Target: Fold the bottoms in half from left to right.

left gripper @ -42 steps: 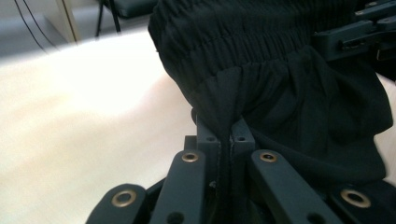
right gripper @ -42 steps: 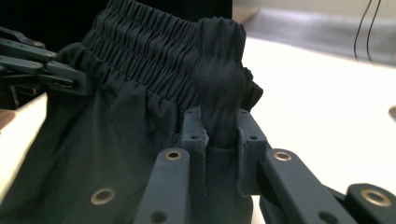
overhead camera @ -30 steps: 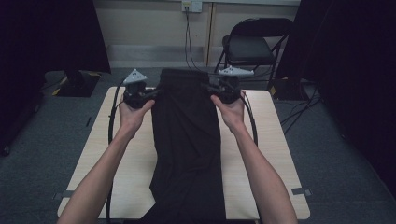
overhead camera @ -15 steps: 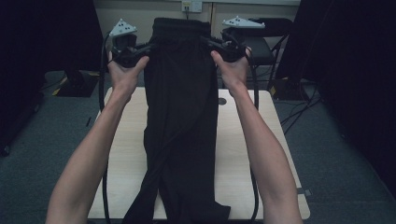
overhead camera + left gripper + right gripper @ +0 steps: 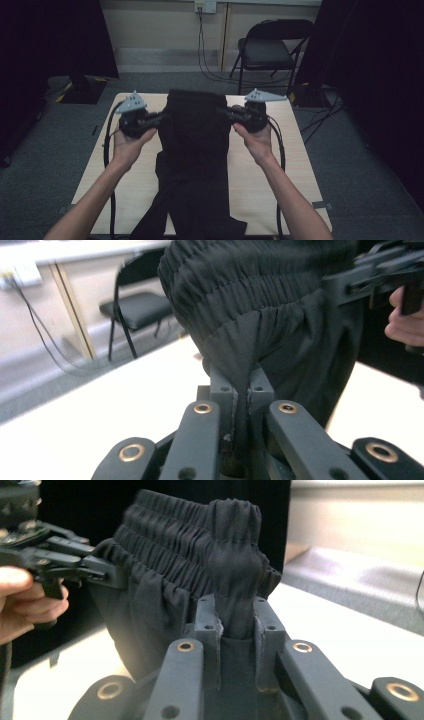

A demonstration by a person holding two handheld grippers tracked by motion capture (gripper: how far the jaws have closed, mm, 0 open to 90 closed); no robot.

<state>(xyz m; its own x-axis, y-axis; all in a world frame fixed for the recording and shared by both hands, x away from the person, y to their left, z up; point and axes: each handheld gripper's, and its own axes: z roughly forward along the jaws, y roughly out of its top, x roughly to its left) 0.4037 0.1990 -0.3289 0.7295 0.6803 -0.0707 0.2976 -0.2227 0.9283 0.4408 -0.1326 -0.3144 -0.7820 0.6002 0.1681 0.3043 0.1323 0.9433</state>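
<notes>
Black trousers (image 5: pixel 197 150) with a gathered elastic waistband lie lengthwise down the middle of the pale table (image 5: pixel 290 165), legs trailing toward the near edge. My left gripper (image 5: pixel 159 118) is shut on the waistband's left side, my right gripper (image 5: pixel 225 114) on its right side, holding the waistband just above the table's far half. In the left gripper view the fabric (image 5: pixel 260 300) is pinched between my left gripper (image 5: pixel 241 385), with the right gripper (image 5: pixel 350 285) beyond. The right gripper view shows the waistband (image 5: pixel 175 560) bunched in my right gripper (image 5: pixel 235 615), with the left gripper (image 5: pixel 100 567) across.
A black folding chair (image 5: pixel 272 47) stands behind the table at the far right. Dark curtains (image 5: pixel 60 40) hang on both sides. Bare tabletop lies left and right of the trousers. Cables (image 5: pixel 107 150) trail from each gripper along the forearms.
Both grippers raised the waistband high half a second ago and have now brought it back down toward the table's far half. The legs have slid back onto the tabletop.
</notes>
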